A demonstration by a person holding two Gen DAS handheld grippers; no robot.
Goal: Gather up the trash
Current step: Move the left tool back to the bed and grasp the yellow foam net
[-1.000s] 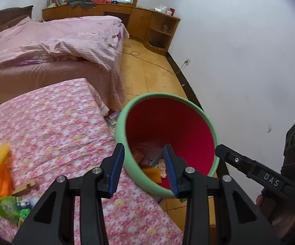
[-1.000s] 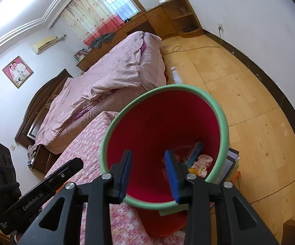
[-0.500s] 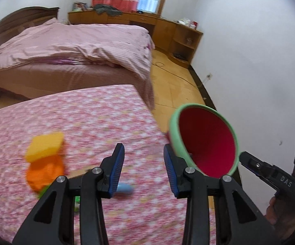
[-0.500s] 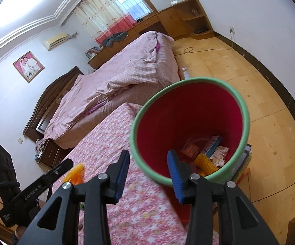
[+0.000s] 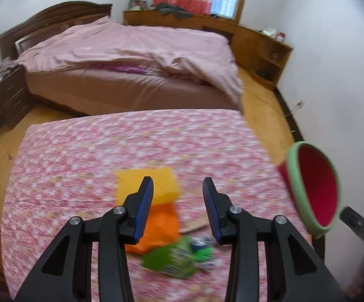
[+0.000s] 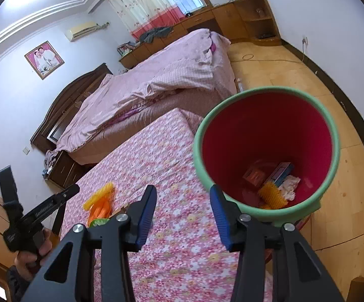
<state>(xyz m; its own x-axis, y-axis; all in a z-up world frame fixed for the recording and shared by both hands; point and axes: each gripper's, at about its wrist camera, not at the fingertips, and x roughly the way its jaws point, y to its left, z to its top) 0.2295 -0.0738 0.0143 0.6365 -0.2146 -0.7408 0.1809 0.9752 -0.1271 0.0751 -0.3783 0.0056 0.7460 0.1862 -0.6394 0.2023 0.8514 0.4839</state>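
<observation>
My left gripper (image 5: pixel 178 207) hangs wide and empty over the glossy green wrapper (image 5: pixel 175 258) and the ribbed orange and yellow pieces (image 5: pixel 156 201) on the floral cloth (image 5: pixel 106 151); I judge pinching the crinkly wrapper comes next. My right gripper (image 6: pixel 182 216), also gaping, faces the smooth green-rimmed red bin (image 6: pixel 265 151) beyond.

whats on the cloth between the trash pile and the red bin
Only bare floral tablecloth. In the right wrist view nothing lies on it between the orange and yellow trash pile and the red bin.
</observation>
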